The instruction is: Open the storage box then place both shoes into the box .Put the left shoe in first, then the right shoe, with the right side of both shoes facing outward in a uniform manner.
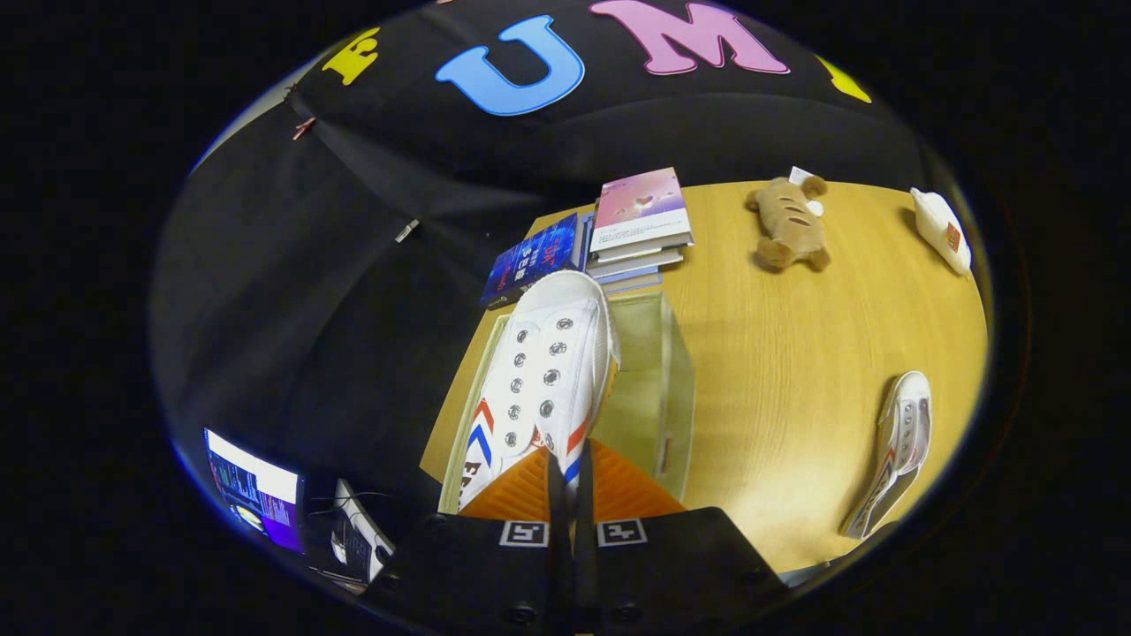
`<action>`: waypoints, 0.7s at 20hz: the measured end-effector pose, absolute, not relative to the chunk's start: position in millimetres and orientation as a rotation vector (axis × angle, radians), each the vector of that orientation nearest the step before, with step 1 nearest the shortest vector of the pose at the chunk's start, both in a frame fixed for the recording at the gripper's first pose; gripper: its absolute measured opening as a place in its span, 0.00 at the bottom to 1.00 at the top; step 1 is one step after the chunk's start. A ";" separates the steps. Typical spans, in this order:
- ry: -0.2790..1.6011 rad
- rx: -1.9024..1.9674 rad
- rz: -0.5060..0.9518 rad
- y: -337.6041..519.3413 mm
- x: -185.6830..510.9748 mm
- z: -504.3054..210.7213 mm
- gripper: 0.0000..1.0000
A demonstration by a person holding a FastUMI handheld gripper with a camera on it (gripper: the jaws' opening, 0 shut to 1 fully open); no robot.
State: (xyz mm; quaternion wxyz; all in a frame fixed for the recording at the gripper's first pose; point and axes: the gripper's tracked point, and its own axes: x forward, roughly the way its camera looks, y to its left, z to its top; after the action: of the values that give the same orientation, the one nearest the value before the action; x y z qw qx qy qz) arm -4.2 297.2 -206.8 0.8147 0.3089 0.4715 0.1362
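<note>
Gripper [565, 468] clenched on the heel end of a white shoe [539, 371], fingers nearly together with the shoe's rim pinched between them. Shoe carried toe-forward, hanging over the open clear storage box [673, 389] just ahead of the fingers, sole side toward the box's left wall, not yet seated inside as far as can be told. Box standing at the near left part of the wooden table [795, 353], close to its left edge; no lid on top, so opening judged done. Probably the first shoe, the left one, though side hard to confirm from this angle. Second white shoe [897, 450] lying on its side near the table's right near edge, well apart from the box, untouched. Beyond the box, stack of books [636, 225] at the far left corner; plush toy [789, 225] along the far edge. Left to do: lower and release this shoe, then fetch the other.
</note>
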 end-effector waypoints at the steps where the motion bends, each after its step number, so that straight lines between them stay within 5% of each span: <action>1: 1.014 0.660 0.292 307.6 -2.1 -211.8 0.05; 11: 1.093 0.654 0.282 353.6 5.5 -250.0 0.05; 12: 1.092 0.684 0.311 362.7 4.3 -246.5 0.09; 14: 1.099 0.719 0.360 372.8 3.6 -245.5 0.45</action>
State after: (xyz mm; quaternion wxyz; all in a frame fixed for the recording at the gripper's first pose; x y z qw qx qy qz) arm 3.6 372.8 -245.5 0.7769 0.3326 0.5081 0.1663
